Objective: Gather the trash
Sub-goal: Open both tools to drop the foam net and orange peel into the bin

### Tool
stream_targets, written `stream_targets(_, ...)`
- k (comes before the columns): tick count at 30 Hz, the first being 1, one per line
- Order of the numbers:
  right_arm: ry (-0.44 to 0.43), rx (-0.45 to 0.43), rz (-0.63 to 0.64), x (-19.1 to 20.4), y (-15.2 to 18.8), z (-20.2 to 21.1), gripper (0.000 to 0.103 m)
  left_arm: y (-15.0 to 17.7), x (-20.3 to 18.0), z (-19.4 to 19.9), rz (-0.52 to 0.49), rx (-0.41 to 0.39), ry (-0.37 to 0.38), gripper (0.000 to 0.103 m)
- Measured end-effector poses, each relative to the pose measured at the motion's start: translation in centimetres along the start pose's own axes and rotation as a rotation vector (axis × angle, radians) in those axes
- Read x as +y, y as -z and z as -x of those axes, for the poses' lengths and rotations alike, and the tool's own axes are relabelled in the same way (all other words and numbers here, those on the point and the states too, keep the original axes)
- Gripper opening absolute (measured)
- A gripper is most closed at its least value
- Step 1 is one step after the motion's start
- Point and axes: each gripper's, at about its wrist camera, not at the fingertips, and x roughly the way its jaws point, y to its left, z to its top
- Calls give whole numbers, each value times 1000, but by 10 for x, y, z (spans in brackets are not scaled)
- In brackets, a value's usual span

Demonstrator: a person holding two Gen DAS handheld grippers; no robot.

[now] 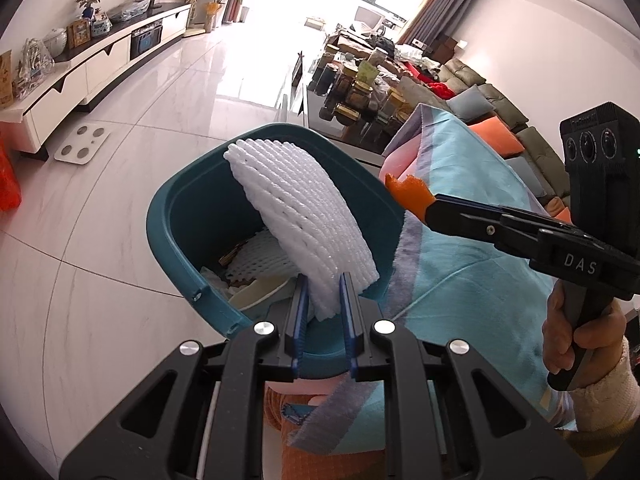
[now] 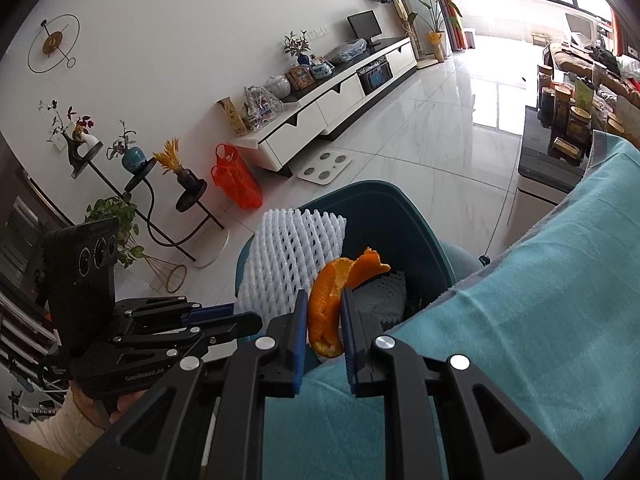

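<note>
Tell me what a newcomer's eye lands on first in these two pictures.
The white foam net stands out most, pinched in the left gripper and leaning over the open teal bin. Next is the bright orange peel, clamped in the right gripper just above the bin's edge, beside the blue cloth spread to its right.

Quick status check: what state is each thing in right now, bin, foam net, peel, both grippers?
Bin: open, partly filled with trash.
Foam net: held over the bin, not yet dropped.
Orange peel: held above the bin's edge.
Left gripper: shut on the foam net.
Right gripper: shut on the orange peel.
</note>
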Motion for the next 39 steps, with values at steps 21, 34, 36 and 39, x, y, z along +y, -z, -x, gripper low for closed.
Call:
stream_targets(21, 52, 53, -31, 2, -12, -33, 21, -10, 6, -41, 8, 26, -64, 32)
stream_targets(34, 39, 6, -53, -4, 0, -6, 27, -7, 3, -19, 0, -59, -64, 46)
stream_targets(36, 41, -9, -51, -4, 4, 3, 27, -6, -1, -13, -13, -72, -57, 48)
stream_targets(39, 51, -44, -36, -2, 10, 24, 30, -4, -11, -4, -38, -95, -35, 52)
